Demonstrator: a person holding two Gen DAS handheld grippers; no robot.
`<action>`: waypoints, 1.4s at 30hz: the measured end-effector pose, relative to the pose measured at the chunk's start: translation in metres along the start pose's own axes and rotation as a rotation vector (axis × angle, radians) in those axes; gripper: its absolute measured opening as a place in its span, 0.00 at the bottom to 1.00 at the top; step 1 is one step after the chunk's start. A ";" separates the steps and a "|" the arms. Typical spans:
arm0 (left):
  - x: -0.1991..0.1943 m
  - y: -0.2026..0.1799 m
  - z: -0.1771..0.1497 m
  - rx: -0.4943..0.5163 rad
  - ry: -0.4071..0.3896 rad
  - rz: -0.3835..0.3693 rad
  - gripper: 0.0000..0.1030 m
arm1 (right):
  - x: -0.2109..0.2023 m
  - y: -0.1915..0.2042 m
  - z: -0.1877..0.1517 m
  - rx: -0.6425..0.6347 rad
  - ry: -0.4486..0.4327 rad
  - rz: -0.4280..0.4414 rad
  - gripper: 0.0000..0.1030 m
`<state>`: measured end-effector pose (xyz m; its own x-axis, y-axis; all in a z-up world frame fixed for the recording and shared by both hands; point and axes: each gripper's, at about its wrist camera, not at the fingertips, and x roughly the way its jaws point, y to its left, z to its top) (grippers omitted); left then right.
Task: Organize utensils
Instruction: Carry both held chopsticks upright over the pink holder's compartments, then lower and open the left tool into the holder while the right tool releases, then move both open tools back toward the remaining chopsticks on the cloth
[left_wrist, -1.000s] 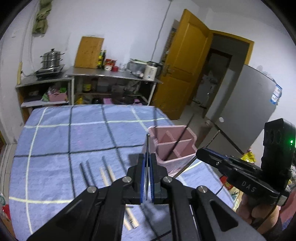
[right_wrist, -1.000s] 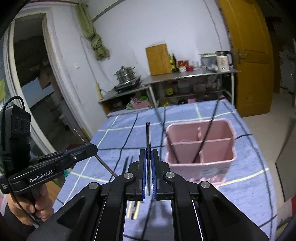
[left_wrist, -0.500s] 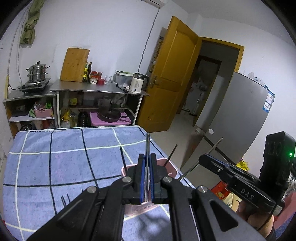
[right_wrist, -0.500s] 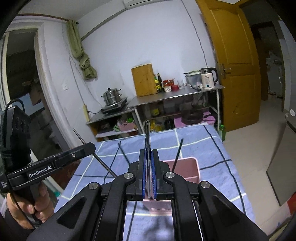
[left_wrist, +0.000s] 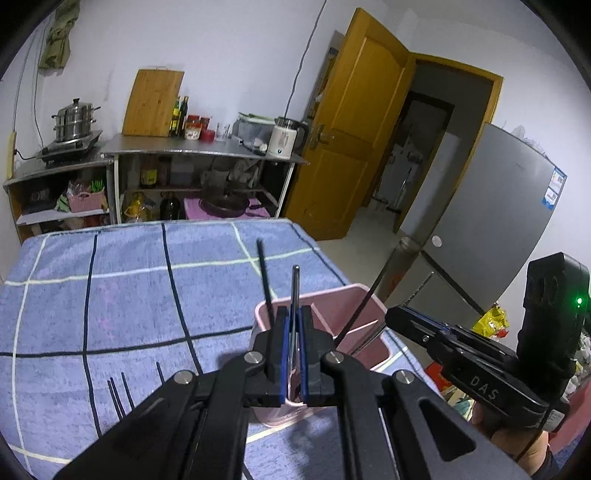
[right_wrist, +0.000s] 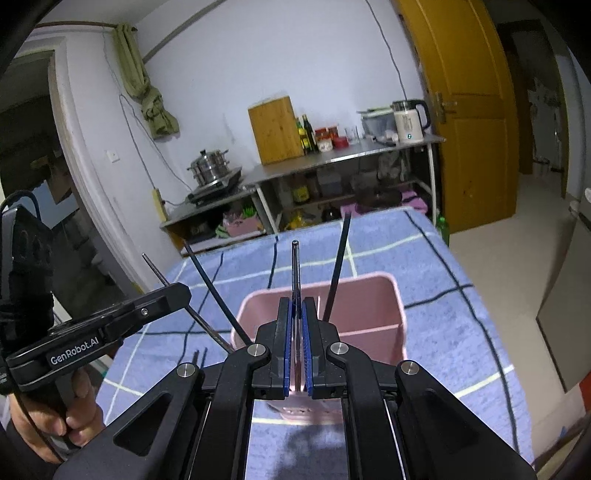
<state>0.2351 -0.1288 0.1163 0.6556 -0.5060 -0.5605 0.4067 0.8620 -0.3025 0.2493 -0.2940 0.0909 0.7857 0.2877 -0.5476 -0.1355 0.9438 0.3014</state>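
In the left wrist view my left gripper (left_wrist: 294, 312) is shut on a thin metal chopstick (left_wrist: 295, 288) that points up and forward, right over the near edge of the pink divided holder (left_wrist: 343, 291). Two black chopsticks (left_wrist: 265, 280) lean in the holder. At the right, my right gripper (left_wrist: 390, 314) is shut on another metal chopstick (left_wrist: 421, 290). In the right wrist view the right gripper (right_wrist: 296, 302) pinches its metal chopstick (right_wrist: 295, 269) above the pink holder (right_wrist: 369, 284). The left gripper (right_wrist: 184, 291) comes in from the left with its chopstick (right_wrist: 159, 273).
A blue checked cloth (left_wrist: 110, 295) covers the table. Loose black chopsticks (left_wrist: 118, 398) lie on it to the left of the holder. Behind stand steel shelves with a pot, a cutting board (left_wrist: 153, 103) and a kettle. A yellow door and a grey fridge (left_wrist: 498, 221) are at the right.
Both grippers have moved forward with their chopsticks and now hang right over the pink holder, which looks nearer. The loose chopsticks on the cloth have slid toward the lower left of the view.
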 end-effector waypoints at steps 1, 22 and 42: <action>0.004 0.001 -0.003 -0.002 0.008 0.001 0.05 | 0.004 -0.002 -0.003 0.001 0.008 -0.002 0.05; 0.004 0.011 -0.021 -0.021 0.026 0.004 0.08 | 0.008 -0.013 -0.020 0.017 0.042 -0.043 0.16; -0.101 0.035 -0.067 -0.029 -0.093 0.079 0.14 | -0.058 0.051 -0.054 -0.080 -0.025 0.048 0.18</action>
<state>0.1411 -0.0455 0.1108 0.7416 -0.4359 -0.5100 0.3340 0.8991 -0.2829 0.1644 -0.2535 0.0957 0.7916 0.3301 -0.5142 -0.2209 0.9392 0.2629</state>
